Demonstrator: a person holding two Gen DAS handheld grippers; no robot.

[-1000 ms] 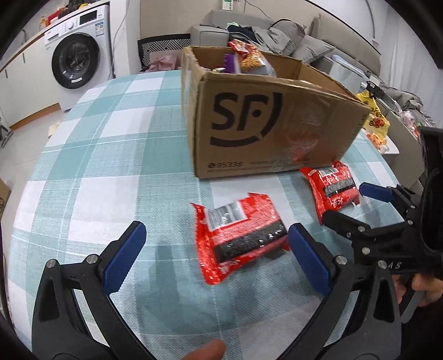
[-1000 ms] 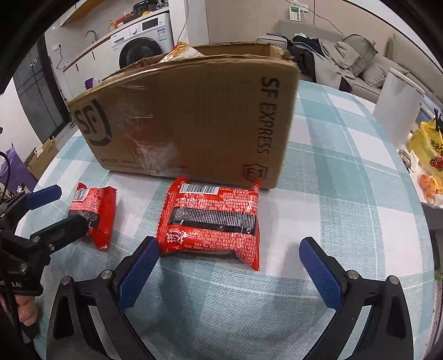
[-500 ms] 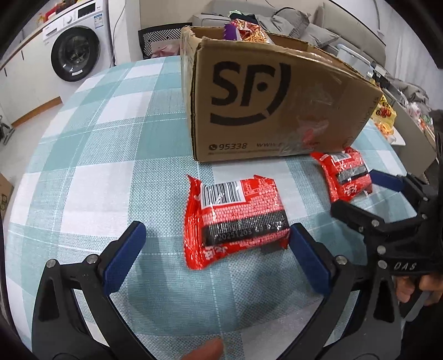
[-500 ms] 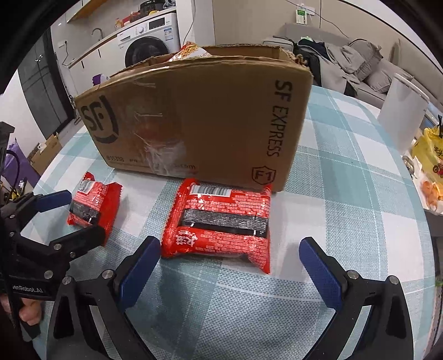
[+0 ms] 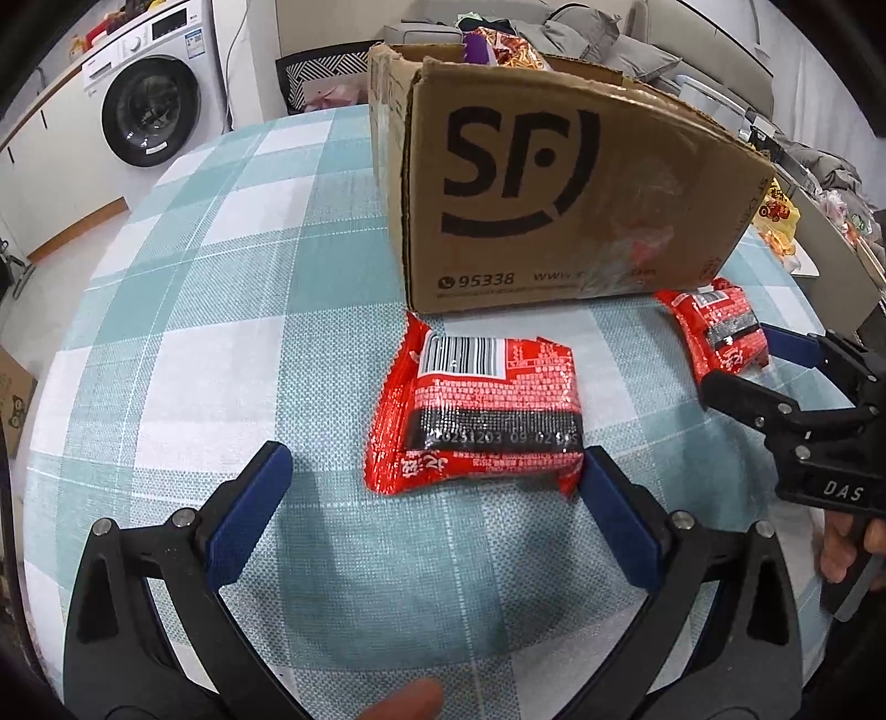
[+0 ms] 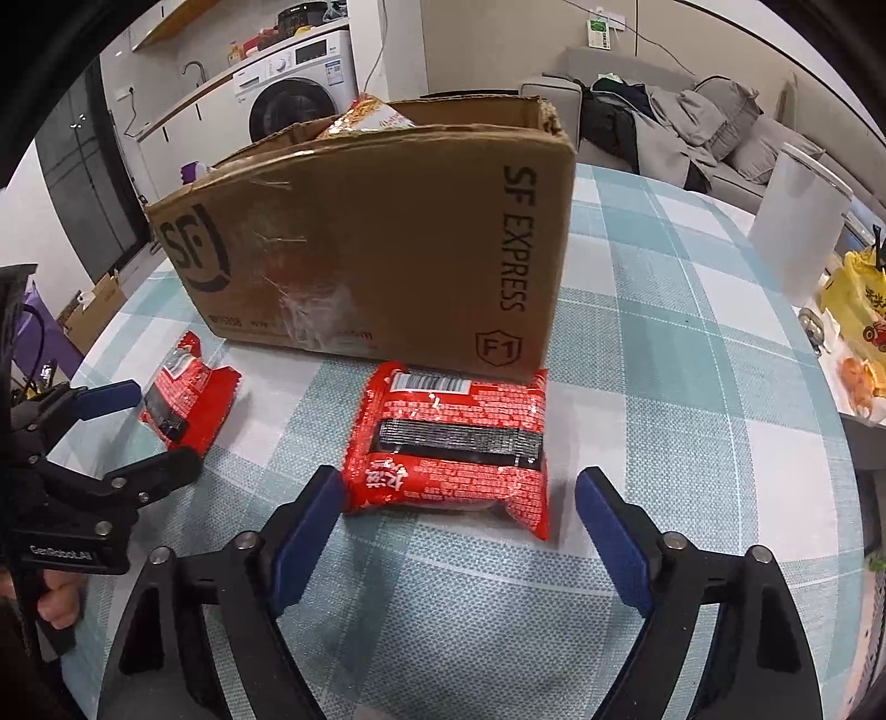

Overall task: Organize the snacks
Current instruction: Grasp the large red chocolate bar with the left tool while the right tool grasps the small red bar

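Note:
Two red snack packets lie on the checked tablecloth in front of a cardboard SF box [image 5: 554,194] [image 6: 387,249] that holds other snacks [image 5: 509,50]. My left gripper [image 5: 432,471] [image 6: 144,432] is open; the left packet [image 5: 476,421] [image 6: 188,399] lies just ahead of its tips, its corner by the right pad. My right gripper [image 6: 459,487] [image 5: 747,363] has its jaws closing around the near end of the right packet [image 6: 454,443] [image 5: 720,332]. The left pad is at the wrapper's edge, while a gap remains at the right pad.
The table's right edge is near, with a white bin [image 6: 797,221] and a yellow bag [image 6: 858,304] beyond it. A washing machine [image 5: 149,111] and a sofa [image 6: 692,111] stand farther back. A hand [image 6: 55,603] holds the left gripper's handle.
Both grippers have drawn closer to their packets, which now sit at the fingertips. The right gripper's jaws have narrowed. The box looms larger in both views.

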